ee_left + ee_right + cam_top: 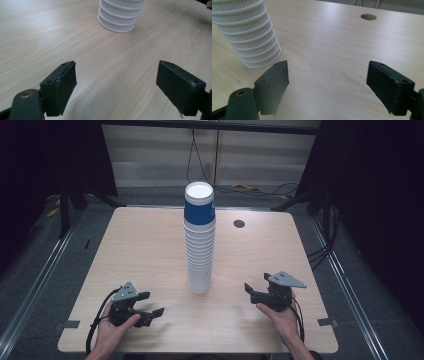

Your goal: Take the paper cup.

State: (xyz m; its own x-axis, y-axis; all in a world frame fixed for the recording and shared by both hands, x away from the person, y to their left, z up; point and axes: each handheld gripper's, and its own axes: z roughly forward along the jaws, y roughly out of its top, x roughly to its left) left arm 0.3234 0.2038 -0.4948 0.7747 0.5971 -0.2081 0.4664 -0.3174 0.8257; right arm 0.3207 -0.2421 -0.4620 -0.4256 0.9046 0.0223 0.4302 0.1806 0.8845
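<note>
Two grippers rest low over the near part of the table (150,245), one in each of the person's hands. The left gripper (151,304) sits near the front left edge with its jaws spread wide and nothing between them; in the left gripper view its two black pads (62,82) stand far apart over bare wood. The right gripper (251,291) sits near the front right, its jaws likewise held well open and empty, pointing inward toward the middle of the table; in the right gripper view the pads (389,85) frame only the tabletop.

Between the two grippers, and a little farther from the person, stands the stack of paper cups (199,240). It rises upright from the centre of the table, white ribbed rims piled one over another, with a blue-banded cup at the top. Neither gripper touches it: the left one lies well apart to its lower left, the right one somewhat nearer to its lower right. In the left gripper view the stack's base (120,17) shows ahead and slightly right of the jaws; in the right gripper view it (249,37) stands to the left, just beyond the left pad. Bare wood lies between each gripper and the stack.

Farther back on the right, a round cable hole (239,223) is set into the tabletop. Beyond the table, black cables (200,165) trail across the grey floor.
</note>
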